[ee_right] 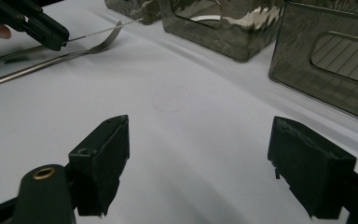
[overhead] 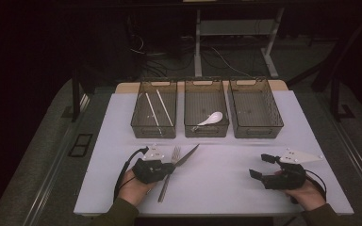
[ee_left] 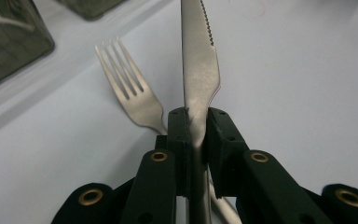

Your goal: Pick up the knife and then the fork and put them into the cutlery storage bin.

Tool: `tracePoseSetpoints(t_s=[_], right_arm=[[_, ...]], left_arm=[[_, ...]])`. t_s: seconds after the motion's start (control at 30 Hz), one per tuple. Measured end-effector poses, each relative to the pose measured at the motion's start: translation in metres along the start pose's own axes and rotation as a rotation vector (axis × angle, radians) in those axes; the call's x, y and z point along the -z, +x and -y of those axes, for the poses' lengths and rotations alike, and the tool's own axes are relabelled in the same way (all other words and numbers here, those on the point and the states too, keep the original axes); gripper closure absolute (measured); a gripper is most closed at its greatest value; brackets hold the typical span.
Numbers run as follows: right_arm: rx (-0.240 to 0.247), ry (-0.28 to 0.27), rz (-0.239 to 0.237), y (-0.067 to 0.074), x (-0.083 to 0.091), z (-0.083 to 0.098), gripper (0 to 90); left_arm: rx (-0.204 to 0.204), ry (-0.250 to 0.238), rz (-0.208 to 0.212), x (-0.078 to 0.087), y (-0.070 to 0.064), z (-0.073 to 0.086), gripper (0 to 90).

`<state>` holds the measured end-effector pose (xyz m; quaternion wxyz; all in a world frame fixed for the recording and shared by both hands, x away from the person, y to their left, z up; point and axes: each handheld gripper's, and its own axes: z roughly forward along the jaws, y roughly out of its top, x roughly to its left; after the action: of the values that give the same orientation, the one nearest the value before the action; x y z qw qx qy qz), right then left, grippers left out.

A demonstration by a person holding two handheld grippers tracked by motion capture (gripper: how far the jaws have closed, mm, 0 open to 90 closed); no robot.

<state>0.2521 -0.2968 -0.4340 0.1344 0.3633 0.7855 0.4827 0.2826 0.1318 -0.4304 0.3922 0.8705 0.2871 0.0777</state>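
The left hand-held gripper (overhead: 172, 165) is clamped on one knife (overhead: 187, 156): in the left gripper view its two black jaws press flat against both sides of the blade's base, and the serrated blade (ee_left: 198, 56) rises straight out between them. In the high view the knife points up and to the right, towards the middle bin, with its blade lifted off the table (overhead: 226, 188). One fork (overhead: 168, 173) lies flat on the white table just beside the knife, its tines (ee_left: 121, 65) pointing towards the bins and its handle running back under the gripper.

The right hand-held gripper (overhead: 259, 165) rests well apart from the left one, near the table's right front. Its jaws stand wide apart with nothing between them, bare table showing in the gap.

Along the far edge stand three smoky see-through bins in a row. The left bin (overhead: 139, 123) holds two white chopsticks (overhead: 164, 107), lying lengthwise. The middle bin (overhead: 206, 84) holds one white spoon (overhead: 210, 118). The right bin (overhead: 277, 115) has nothing I can make out inside.
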Motion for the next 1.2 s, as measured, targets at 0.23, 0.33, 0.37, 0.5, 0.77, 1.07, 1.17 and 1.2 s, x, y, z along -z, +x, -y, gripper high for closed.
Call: tracePoseSetpoints(t_s=[0.23, 0.33, 0.37, 0.5, 0.77, 1.07, 1.17, 1.2], right_arm=[[-0.057, -0.032, -0.037, 0.005, -0.003, -0.008, 20.1], [-0.087, -0.033, -0.062, 0.006, -0.006, -0.013, 19.5], [-0.086, -0.029, -0.07, 0.007, -0.007, -0.016, 19.1], [-0.112, -0.018, -0.104, 0.013, -0.015, -0.024, 19.0], [-0.138, -0.018, -0.18, 0.028, -0.039, -0.044, 19.2], [-0.167, -0.053, -0.223, 0.03, -0.053, -0.065, 18.9], [-0.176, -0.065, -0.227, 0.029, -0.056, -0.071, 19.4], [-0.176, -0.07, -0.229, 0.028, -0.057, -0.073, 19.9]], left_arm=[[-0.017, -0.021, 0.007, 0.002, -0.004, -0.006, 79.3], [-0.025, -0.034, 0.012, 0.002, -0.006, -0.011, 79.3], [-0.028, -0.041, 0.014, 0.002, -0.006, -0.012, 79.3], [-0.03, -0.058, 0.02, 0.001, -0.009, -0.018, 79.2], [-0.06, -0.082, 0.045, -0.005, -0.019, -0.035, 79.3], [-0.094, -0.133, 0.062, -0.014, -0.026, -0.061, 79.2], [-0.098, -0.149, 0.064, -0.019, -0.028, -0.069, 79.2], [-0.1, -0.156, 0.064, -0.021, -0.029, -0.072, 79.2]])
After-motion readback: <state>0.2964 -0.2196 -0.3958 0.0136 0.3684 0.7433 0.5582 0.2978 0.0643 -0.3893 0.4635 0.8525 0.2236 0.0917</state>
